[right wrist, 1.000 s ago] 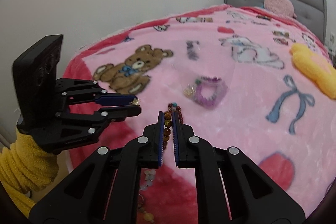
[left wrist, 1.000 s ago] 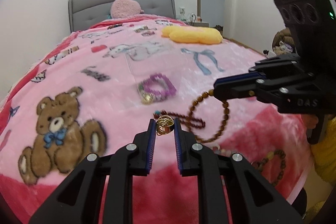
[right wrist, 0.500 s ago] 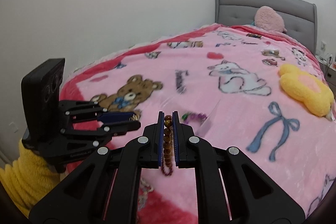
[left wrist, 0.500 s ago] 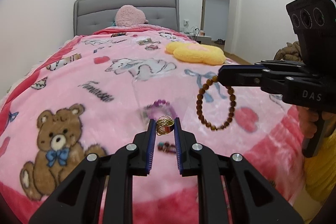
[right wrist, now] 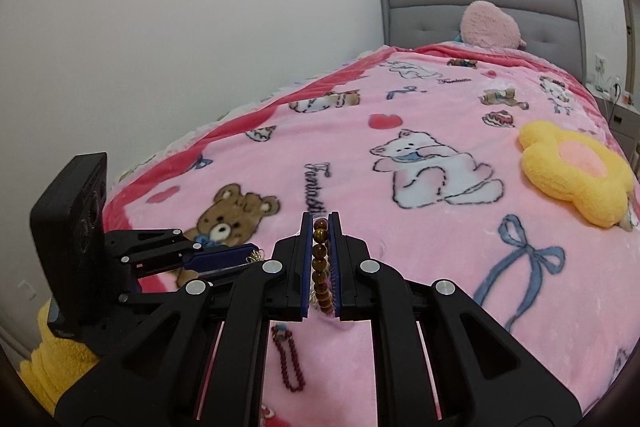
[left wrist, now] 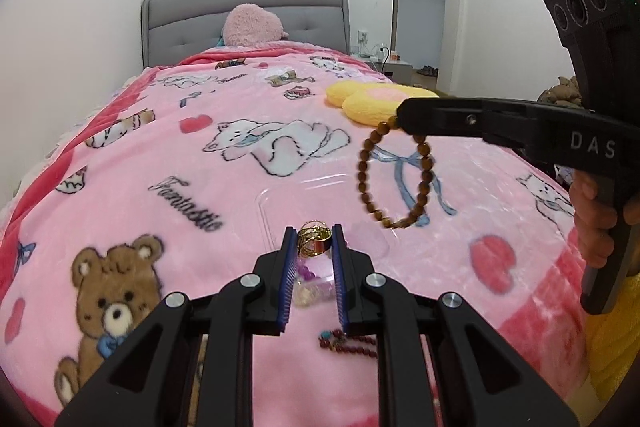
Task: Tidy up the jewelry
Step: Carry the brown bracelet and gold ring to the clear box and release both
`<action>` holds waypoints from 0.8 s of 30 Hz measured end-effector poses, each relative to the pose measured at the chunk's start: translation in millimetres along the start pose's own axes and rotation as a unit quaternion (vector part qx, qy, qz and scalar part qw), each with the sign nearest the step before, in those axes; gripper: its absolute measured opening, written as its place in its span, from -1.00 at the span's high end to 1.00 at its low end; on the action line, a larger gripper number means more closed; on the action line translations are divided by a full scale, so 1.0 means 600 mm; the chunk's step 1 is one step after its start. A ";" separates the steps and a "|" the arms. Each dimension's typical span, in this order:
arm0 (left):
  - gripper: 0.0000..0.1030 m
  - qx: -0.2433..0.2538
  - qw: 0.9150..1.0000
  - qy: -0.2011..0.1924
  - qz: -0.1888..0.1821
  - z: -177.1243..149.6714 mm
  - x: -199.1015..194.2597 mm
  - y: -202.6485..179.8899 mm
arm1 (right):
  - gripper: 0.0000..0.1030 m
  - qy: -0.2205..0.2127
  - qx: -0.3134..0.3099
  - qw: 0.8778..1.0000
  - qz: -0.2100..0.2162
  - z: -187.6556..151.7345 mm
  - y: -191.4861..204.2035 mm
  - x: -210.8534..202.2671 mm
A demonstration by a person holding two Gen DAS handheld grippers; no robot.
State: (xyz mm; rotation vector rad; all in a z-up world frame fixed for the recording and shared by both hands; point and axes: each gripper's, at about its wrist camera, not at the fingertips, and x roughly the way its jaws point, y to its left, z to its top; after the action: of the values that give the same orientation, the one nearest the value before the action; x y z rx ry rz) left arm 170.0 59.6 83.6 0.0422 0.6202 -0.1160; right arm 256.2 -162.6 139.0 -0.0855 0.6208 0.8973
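My left gripper (left wrist: 314,231) is shut on a gold ring (left wrist: 314,238) and holds it above the pink blanket. My right gripper (right wrist: 320,221) is shut on a brown bead bracelet (right wrist: 321,265); in the left wrist view the bracelet (left wrist: 394,175) hangs as a loop from the right gripper's tip (left wrist: 400,121). A clear plastic tray (left wrist: 304,187) lies on the blanket under both grippers, with a purple bead bracelet (left wrist: 306,273) in it, partly hidden by my left fingers. The left gripper (right wrist: 256,254) also shows in the right wrist view, low left.
A dark red bead strand (left wrist: 348,343) lies on the blanket near the bed's front edge; it also shows in the right wrist view (right wrist: 290,359). A yellow flower cushion (right wrist: 576,173) and a pink plush (left wrist: 252,27) sit farther up the bed. A grey headboard (left wrist: 244,15) is behind.
Both grippers have risen and tilted up from the blanket with their loads. The brown bracelet came off the bed and now hangs free. The purple bracelet now sits beneath my left fingers.
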 end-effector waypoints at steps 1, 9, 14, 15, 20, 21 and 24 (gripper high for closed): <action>0.67 -0.002 1.000 0.005 0.001 0.006 0.008 0.002 | 0.85 0.004 0.002 1.000 -0.002 0.002 -0.002 0.009; 0.67 0.016 0.999 0.029 0.014 0.007 0.042 -0.005 | 0.85 0.046 0.000 0.999 -0.025 -0.021 -0.018 0.062; 0.67 0.032 0.998 0.039 0.023 0.004 0.055 -0.012 | 0.85 0.063 -0.003 0.998 -0.025 -0.039 -0.020 0.074; 0.67 0.033 0.998 0.042 0.025 0.004 0.058 -0.013 | 0.85 0.066 -0.005 0.998 -0.023 -0.042 -0.019 0.076; 0.67 0.047 0.997 0.059 0.030 -0.005 0.070 -0.022 | 0.85 0.077 -0.006 0.997 -0.018 -0.055 -0.017 0.085; 0.67 0.048 0.996 0.061 0.032 -0.008 0.072 -0.022 | 0.85 0.079 -0.006 0.997 -0.018 -0.056 -0.018 0.087; 0.67 0.042 0.997 0.064 0.029 -0.012 0.075 -0.019 | 0.85 0.083 0.000 0.996 -0.014 -0.062 -0.022 0.089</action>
State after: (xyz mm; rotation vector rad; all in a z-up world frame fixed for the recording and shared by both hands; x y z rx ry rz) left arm 201.0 44.4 51.4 0.1493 0.7411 -0.0832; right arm 273.5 -145.0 77.1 -0.1691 0.7730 0.8679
